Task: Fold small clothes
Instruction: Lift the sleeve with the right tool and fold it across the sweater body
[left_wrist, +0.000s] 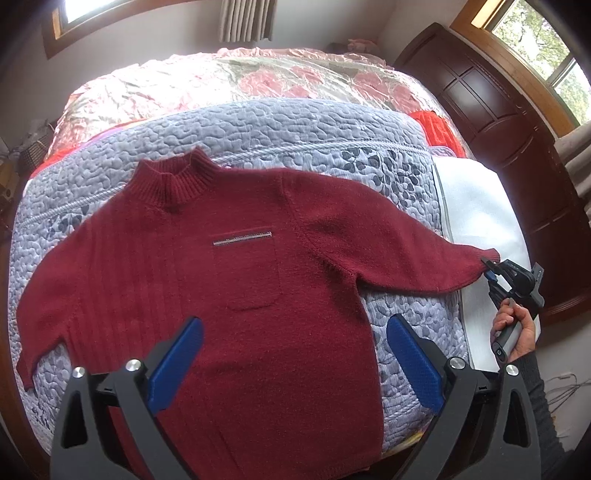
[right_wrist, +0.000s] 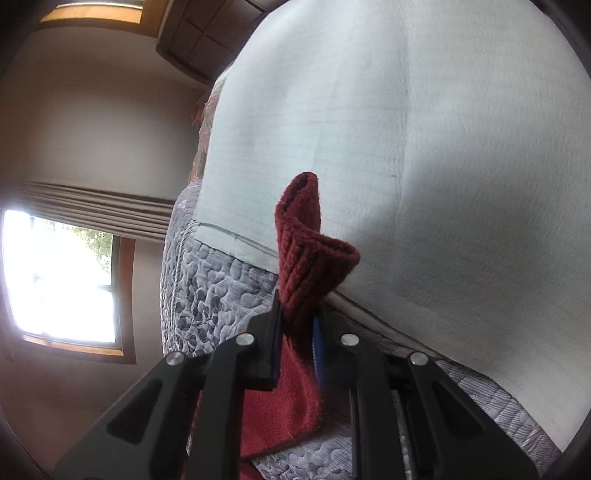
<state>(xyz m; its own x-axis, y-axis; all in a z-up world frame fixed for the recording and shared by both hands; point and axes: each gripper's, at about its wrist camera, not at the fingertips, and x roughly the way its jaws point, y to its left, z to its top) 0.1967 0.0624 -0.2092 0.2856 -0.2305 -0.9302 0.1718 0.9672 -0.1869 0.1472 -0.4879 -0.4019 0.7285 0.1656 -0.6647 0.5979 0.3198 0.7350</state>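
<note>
- The sweater (left_wrist: 236, 280) lies front-up, flat on the quilt (left_wrist: 258, 136), collar toward the far side, both sleeves spread out.
- The right gripper (left_wrist: 489, 269) is clamped on the cuff (right_wrist: 310, 251) of one sleeve, at the quilt's edge beside the white sheet (left_wrist: 476, 206).
- The left gripper (left_wrist: 291, 354) hovers over the sweater's hem, jaws wide apart, holding nothing.

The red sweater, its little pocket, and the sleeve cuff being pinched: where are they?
red sweater (left_wrist: 258, 332): left wrist view, on the chest below the pocket.
pocket (left_wrist: 245, 273): left wrist view, on the middle of the patch.
sleeve cuff (right_wrist: 314, 258): right wrist view, on the ribbed end beyond the right gripper's fingers (right_wrist: 271, 343).
</note>
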